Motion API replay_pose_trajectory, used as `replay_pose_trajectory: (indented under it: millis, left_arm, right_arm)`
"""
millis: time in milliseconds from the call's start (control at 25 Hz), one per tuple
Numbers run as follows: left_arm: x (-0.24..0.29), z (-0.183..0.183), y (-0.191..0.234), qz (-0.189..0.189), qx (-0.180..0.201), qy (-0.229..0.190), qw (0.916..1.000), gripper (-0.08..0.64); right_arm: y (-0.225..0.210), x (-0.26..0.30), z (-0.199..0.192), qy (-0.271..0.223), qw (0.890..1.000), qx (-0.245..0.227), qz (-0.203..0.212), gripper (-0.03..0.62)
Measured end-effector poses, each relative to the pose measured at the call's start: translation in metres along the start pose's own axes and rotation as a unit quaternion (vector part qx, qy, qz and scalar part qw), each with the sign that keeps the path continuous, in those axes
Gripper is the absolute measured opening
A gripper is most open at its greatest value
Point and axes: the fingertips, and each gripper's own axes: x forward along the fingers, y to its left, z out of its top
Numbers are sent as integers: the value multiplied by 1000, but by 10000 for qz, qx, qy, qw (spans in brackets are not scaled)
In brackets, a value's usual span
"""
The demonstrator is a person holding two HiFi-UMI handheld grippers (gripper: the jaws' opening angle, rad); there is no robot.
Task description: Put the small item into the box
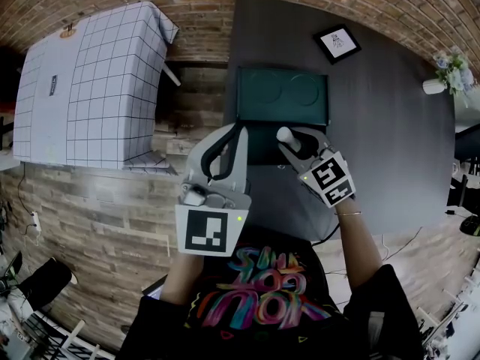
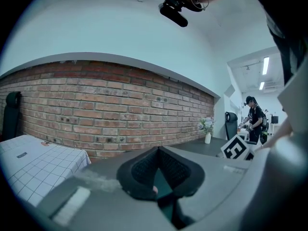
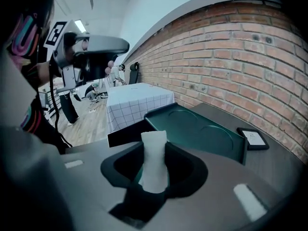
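Observation:
A dark green box (image 1: 283, 96) with two round hollows lies on the dark table (image 1: 390, 141), just beyond both grippers. My right gripper (image 1: 289, 138) is shut on a small white tube-like item (image 1: 286, 135), held upright near the box's front edge. In the right gripper view the white item (image 3: 154, 162) stands between the black pads of the right gripper (image 3: 154, 170), with the green box (image 3: 202, 129) right behind it. My left gripper (image 1: 234, 136) hovers at the box's front left corner, its tips together and empty. The left gripper (image 2: 158, 154) points at the brick wall.
A small framed picture (image 1: 337, 43) lies on the table past the box, and a vase of flowers (image 1: 444, 73) stands at the far right edge. A table with a checked cloth (image 1: 97, 81) stands to the left. A person (image 2: 253, 119) stands far off.

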Motion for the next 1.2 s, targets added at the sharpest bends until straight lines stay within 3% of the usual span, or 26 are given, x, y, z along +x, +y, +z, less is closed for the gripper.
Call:
replay_pose_trajectory:
  millis: [240,480,800,1200]
  left_arm:
    - [1,-5,2,15,-42,61,10000,3]
    - [2,-8,5,41,-86,72,9999,3]
    - [2,-11,11,95,-91,77,9999,3]
    - [0,-13,13,118,-120,79,9998,3]
  right_arm:
    - [6,13,-6,126,9967,-783,189,137]
    - [14,26,-21,681,9823,-1701,394,137]
    - [16,38,-40,1193,9724,-1883,694,138]
    - [12,47,-52,1465,9711,-1720,764,141]
